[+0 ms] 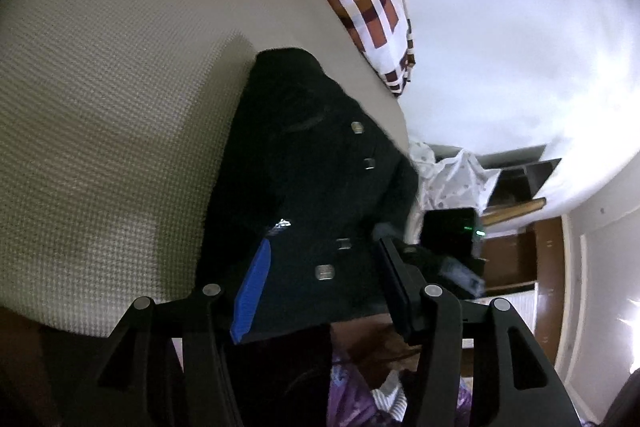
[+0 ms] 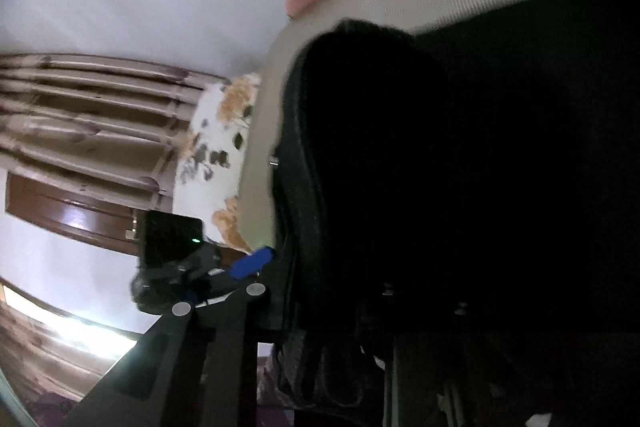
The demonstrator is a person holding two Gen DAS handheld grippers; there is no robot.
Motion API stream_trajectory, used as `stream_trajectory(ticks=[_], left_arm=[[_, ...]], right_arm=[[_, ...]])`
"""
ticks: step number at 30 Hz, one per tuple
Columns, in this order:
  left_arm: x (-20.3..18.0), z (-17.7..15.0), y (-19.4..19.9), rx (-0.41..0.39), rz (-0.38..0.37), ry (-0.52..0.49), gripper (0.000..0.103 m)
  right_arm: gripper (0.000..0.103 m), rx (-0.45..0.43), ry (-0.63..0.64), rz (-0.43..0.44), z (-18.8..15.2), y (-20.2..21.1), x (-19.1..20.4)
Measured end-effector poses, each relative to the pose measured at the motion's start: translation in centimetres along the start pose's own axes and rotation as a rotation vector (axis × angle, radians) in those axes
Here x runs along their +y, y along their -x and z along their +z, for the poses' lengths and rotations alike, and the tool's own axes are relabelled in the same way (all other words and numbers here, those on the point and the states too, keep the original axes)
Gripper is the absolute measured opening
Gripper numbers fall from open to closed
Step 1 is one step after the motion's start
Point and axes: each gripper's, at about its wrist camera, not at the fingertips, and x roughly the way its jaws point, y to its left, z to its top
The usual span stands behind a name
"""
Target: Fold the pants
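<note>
I hold my left gripper over the black pants, its 2 fingers spread apart with the dark fabric between them; I cannot tell whether they pinch it. The pants lie bunched on the cream mattress, 4 metal snaps showing near my blue finger pad. A checked pillow lies at the far edge. My right gripper is buried in the pants; I cannot tell how its jaws stand.
</note>
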Motion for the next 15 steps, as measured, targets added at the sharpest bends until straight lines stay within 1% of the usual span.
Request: stream_trajectory(ticks=[2,4,6,9,11,13,15], left_arm=[[-0.6,-0.2,0.2,-0.009,0.035,-0.028,0.055],[-1.3,-0.2,-0.1,-0.006,0.034,-0.050,0.056],[-1.9,-0.2,-0.7,0.004,0.043,-0.064,0.061],[-2.3,-0.3,-2.4,0.036,0.050,-0.070,0.061],[-2.3,-0.5,-3.6,0.064,0.055,-0.058,0.061],[-2.4,-0.7,-4.6,0.087,0.054,-0.057,0.061],[-2.8,-1.0,-5.5,0.101,0.089,-0.083,0.061]], right_arm=[[0.019,-0.065,0.006,0.022,0.3,2.8,0.1],[0.019,-0.116,-0.010,0.027,0.5,5.5,-0.5],[0.019,-0.170,-0.036,0.000,0.5,8.6,-2.2],[0.019,-0.222,-0.133,-0.022,0.1,11.8,-6.1],[0.019,-0.227,-0.202,-0.021,-0.7,12.8,-8.9],[0.018,-0.234,-0.237,-0.001,-1.6,13.0,-10.3],[0.018,-0.253,-0.247,0.018,-2.1,13.5,-10.9]])
